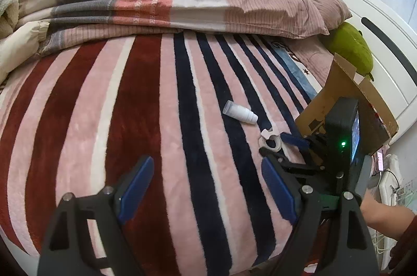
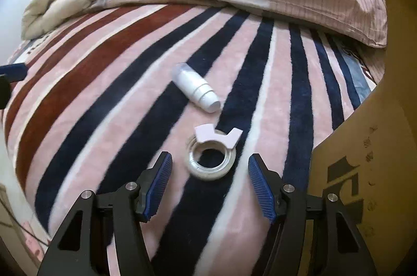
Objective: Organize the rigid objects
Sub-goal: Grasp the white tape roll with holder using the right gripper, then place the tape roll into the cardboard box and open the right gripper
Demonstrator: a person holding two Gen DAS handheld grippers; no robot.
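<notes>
I saw the brown cardboard box (image 2: 365,145) standing open at the right edge of the right wrist frame; its inside was hidden from me. My right gripper (image 2: 209,187) was spread wide, low in the frame, with the clear roll of tape (image 2: 211,161) lying on the pink, maroon and navy striped blanket (image 2: 104,99) just beyond and between its blue pads. A white plastic bottle (image 2: 196,87) lay on its side above the roll, mid-frame. In the left wrist view my left gripper (image 1: 206,187) was also spread, holding nothing, the bottle (image 1: 241,113) well up and right of it.
</notes>
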